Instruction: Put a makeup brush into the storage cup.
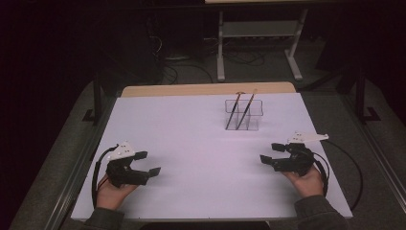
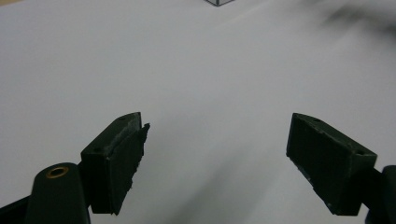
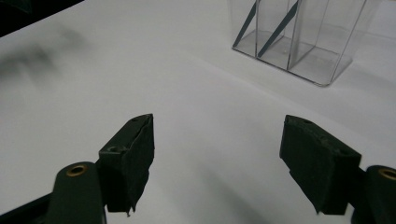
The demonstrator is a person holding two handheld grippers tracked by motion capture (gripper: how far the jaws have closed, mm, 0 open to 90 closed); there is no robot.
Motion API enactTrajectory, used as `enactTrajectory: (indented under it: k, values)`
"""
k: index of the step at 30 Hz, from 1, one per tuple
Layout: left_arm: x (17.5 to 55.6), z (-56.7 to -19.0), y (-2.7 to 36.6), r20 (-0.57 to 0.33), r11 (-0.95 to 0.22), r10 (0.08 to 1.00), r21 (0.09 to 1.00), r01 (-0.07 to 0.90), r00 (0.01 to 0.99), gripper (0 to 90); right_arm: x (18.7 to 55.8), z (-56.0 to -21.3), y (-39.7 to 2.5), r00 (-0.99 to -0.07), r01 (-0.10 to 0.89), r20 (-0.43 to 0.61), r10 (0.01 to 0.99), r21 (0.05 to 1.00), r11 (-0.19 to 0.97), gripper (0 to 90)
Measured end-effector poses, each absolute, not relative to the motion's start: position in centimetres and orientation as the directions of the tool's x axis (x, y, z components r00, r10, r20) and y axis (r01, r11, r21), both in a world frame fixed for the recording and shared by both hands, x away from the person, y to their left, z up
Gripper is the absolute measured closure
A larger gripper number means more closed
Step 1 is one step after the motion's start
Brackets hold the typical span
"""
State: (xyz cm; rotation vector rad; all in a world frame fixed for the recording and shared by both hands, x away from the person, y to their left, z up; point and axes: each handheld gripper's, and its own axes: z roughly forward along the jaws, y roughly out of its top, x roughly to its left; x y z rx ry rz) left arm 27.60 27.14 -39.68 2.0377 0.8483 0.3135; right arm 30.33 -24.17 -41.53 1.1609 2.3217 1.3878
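Observation:
A clear plastic holder (image 1: 244, 115) with compartments stands upright on the white table (image 1: 201, 143) at the back right of centre. Two thin brushes (image 1: 240, 109) lean inside it. The right gripper view shows that holder (image 3: 299, 37) close ahead to the upper right, with two dark handles (image 3: 275, 30) slanting in it. My left gripper (image 1: 147, 164) rests at the front left, open and holding nothing. At the front right my right gripper (image 1: 272, 153) is also open and bare. Both point towards the table's middle. In their own views the left gripper (image 2: 215, 149) and right gripper (image 3: 217, 149) have jaws spread wide over bare white surface.
A wooden strip (image 1: 206, 89) runs along the table's far edge. Beyond it a grey metal stand (image 1: 258, 38) and cables lie on the dark floor. Black cables (image 1: 349, 167) trail from each gripper near the table's side edges.

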Motion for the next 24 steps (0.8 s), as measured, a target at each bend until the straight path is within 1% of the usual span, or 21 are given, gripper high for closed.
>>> enactTrajectory:
  k: [24]
  values:
    - [27.4,-40.6,27.1,-0.098,-0.405,0.663,0.787,0.466,0.742,18.3,29.2,-42.4,-24.6,-0.668,0.523,0.229,0.708,0.821,0.228,24.2]
